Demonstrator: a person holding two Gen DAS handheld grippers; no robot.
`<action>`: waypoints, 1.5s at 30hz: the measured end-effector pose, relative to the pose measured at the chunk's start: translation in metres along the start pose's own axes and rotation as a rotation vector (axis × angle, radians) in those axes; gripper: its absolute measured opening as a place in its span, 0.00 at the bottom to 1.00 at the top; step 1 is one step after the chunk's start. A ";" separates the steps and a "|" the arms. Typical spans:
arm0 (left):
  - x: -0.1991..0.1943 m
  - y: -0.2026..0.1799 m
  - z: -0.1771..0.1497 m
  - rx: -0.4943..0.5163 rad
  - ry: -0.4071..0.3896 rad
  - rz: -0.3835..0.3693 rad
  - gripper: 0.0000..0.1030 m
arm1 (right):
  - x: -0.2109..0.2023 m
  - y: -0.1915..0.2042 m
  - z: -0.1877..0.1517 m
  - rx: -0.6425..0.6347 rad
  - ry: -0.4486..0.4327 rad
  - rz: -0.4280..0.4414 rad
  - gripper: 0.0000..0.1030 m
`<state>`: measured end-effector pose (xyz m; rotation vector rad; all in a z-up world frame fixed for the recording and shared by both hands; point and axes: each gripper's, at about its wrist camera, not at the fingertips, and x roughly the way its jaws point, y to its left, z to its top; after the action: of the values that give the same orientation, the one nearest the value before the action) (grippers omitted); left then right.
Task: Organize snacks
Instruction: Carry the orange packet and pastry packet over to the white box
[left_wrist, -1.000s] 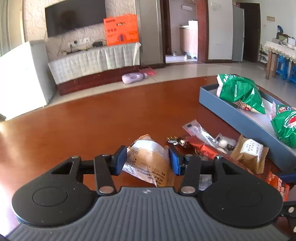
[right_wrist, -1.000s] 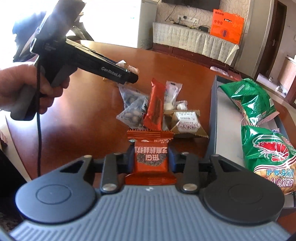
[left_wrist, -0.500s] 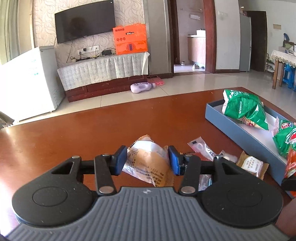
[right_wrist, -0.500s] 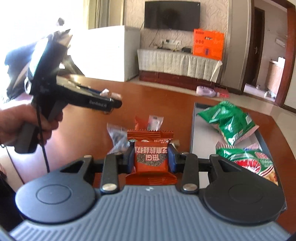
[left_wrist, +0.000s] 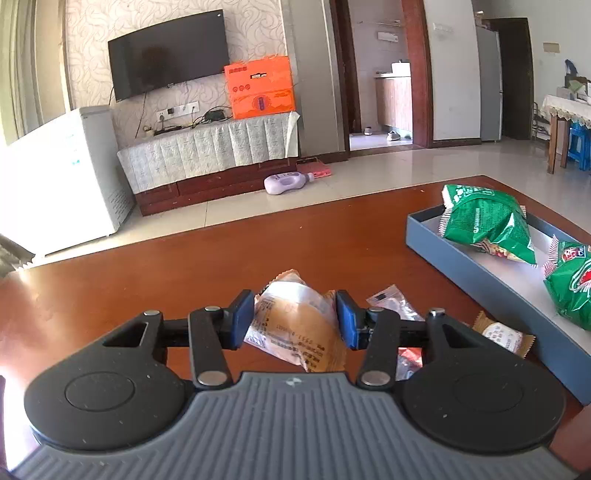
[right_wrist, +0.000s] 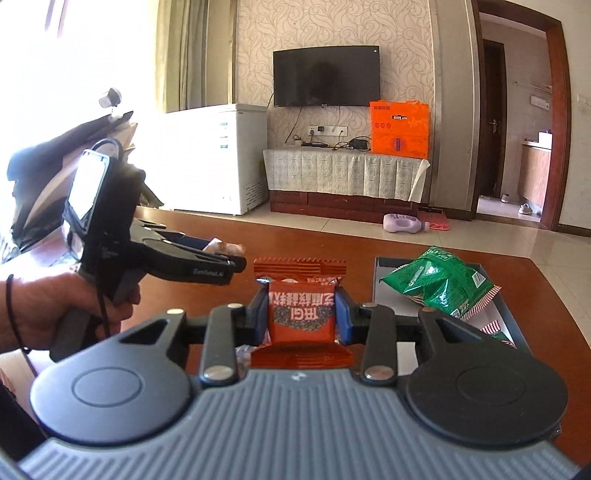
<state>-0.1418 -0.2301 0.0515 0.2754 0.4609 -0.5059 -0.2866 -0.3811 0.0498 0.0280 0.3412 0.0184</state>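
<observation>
Left tool (right_wrist: 221, 264) side: "GenRobot.AI", white letters. Red packet (right_wrist: 301, 314) in right tool: white Chinese characters, seen upside down, not legible to me. Tan packet (left_wrist: 295, 328) in left tool: small print, digits too blurred. Orange box (left_wrist: 260, 86) and green bags (left_wrist: 487, 225): print unreadable.

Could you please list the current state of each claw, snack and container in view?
Left claw: shut on a tan-and-clear plastic pastry packet, lifted off the table.
Right claw: shut on an orange foil snack packet, held upright.
Blue-grey rectangular tray: open, holding two green crisp bags.
Small tan wrapped biscuit: lying on the brown wooden table, beside the tray.
</observation>
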 end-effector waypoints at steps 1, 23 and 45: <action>0.000 -0.002 0.001 0.004 -0.001 -0.004 0.52 | -0.001 -0.001 0.001 0.005 -0.008 -0.003 0.38; 0.018 -0.070 0.017 0.127 -0.017 -0.057 0.52 | -0.004 -0.025 0.024 0.077 -0.136 -0.067 0.38; 0.036 -0.096 0.030 0.140 -0.033 -0.075 0.40 | -0.002 -0.048 0.014 0.113 -0.130 -0.063 0.38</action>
<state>-0.1534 -0.3360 0.0466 0.3848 0.4057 -0.6164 -0.2833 -0.4294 0.0618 0.1296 0.2126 -0.0647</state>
